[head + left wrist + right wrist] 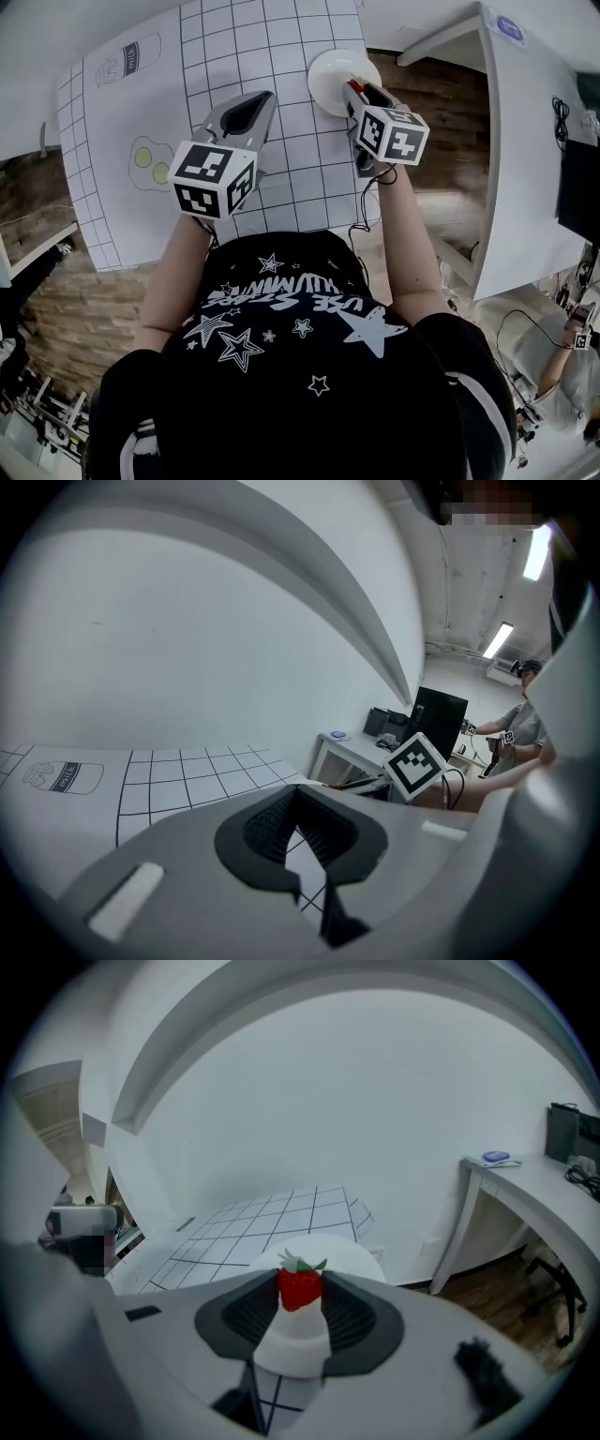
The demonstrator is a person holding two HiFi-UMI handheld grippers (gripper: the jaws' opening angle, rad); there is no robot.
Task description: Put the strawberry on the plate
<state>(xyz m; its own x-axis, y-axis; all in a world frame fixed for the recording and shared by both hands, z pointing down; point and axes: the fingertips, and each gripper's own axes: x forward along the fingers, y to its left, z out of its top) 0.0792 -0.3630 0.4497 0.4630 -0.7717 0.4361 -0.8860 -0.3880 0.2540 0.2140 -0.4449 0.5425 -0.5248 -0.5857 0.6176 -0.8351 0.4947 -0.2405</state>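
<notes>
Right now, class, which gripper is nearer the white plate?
Right. The right gripper holds the strawberry at the rim of the plate; the left gripper is off to its left, over the grid mat.

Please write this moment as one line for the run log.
left gripper: shut, empty | right gripper: shut on strawberry | plate: strawberry not yet on it

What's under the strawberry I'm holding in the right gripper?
The round white plate lies below the red strawberry, which is clamped in the right gripper. The plate's visible surface is bare; the jaws cover its near part.
</notes>
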